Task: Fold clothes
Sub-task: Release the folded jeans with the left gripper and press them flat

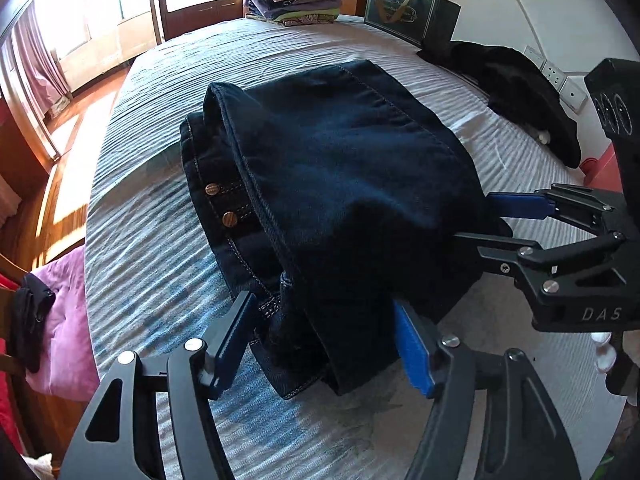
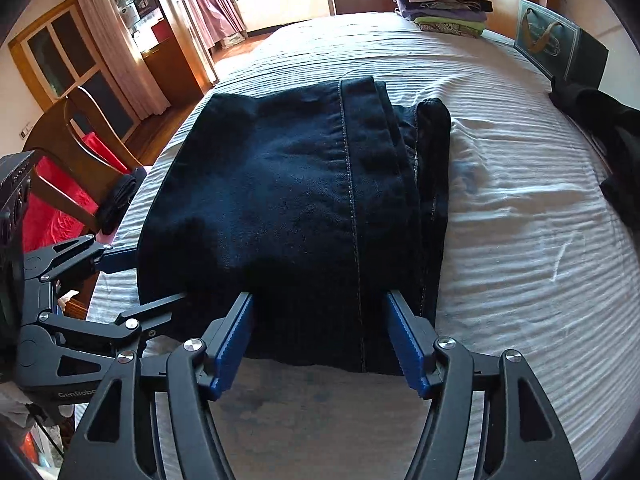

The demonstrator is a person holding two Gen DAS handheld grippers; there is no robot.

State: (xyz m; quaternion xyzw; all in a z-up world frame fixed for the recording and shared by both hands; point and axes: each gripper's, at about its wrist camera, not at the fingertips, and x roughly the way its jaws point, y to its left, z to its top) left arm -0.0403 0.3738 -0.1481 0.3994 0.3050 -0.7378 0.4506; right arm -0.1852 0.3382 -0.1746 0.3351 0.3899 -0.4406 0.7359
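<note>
On the bed [image 2: 500, 216], covered with a striped white sheet, there is one stack of folded clothes [image 2: 442, 4] at the far edge, one dark bag [image 2: 560, 50] with a gold mark near the far right corner, and one loose black garment [image 1: 524, 96] along the right edge. Beside the left edge of the bed stand a wooden chair [image 2: 80, 152] with red cloth on it and a pink cushion [image 1: 66, 320]. Nothing lies between the two claws and the jeans [image 2: 296, 208]. There is one pair of dark blue jeans, folded into a thick packet, and it lies in the middle of the bed towards the near edge; two metal buttons [image 1: 220, 204] show at its left side. The left claw [image 1: 324, 340] is spread wide, and the near left corner of the jeans sits between its two blue pads, but I cannot tell if the pads touch the cloth. The right claw [image 2: 320, 344] is spread wide too, and the near edge of the jeans lies between its pads. In each view the other claw reaches into the same near edge from the side; the two are just beside each other.
</note>
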